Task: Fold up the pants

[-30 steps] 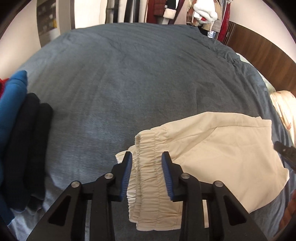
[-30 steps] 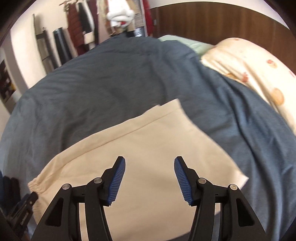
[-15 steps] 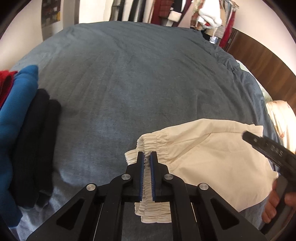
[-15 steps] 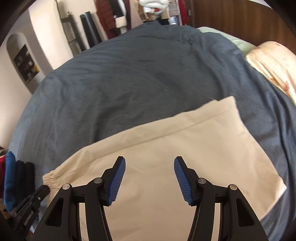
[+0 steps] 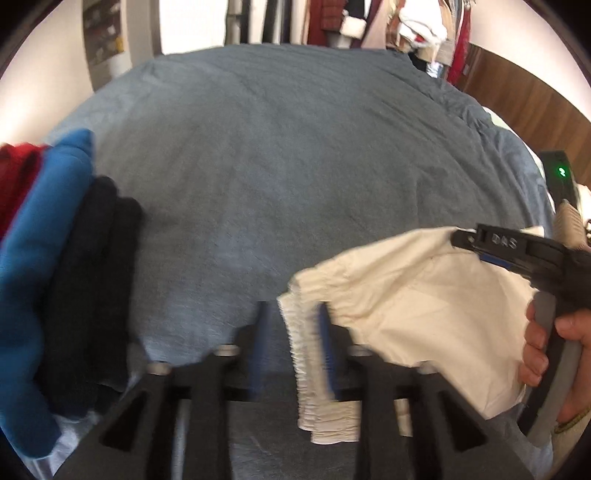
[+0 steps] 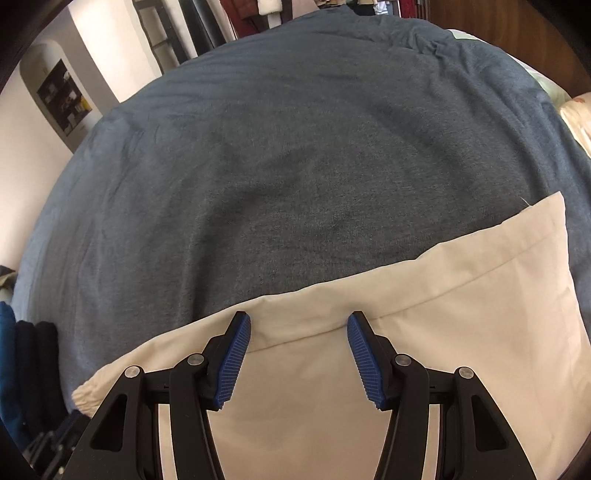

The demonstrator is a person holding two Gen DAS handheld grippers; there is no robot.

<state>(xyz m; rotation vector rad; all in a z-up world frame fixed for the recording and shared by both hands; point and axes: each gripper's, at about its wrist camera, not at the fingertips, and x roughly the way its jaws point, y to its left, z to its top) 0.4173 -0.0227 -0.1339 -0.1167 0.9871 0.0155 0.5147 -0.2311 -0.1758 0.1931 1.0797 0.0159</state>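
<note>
Folded cream pants [image 5: 413, 306] lie on the blue-grey bed cover [image 5: 295, 147]. In the blurred left wrist view my left gripper [image 5: 291, 343] has its blue fingers apart, and the elastic waistband [image 5: 310, 373] hangs between them against the right finger. My right gripper [image 6: 295, 354] is open and hovers over the upper edge of the pants [image 6: 424, 332]. It also shows in the left wrist view [image 5: 517, 251], held in a hand above the cream cloth.
A stack of folded clothes in blue, black and red [image 5: 59, 266] lies at the left of the bed. A wooden headboard [image 5: 535, 99] and a pillow [image 6: 576, 114] are at the right. Hanging clothes [image 5: 351, 18] are behind the bed.
My left gripper was shut on the waistband half a second ago and has now opened, with the view blurred by motion. My right gripper has moved toward the pants' upper edge, staying open.
</note>
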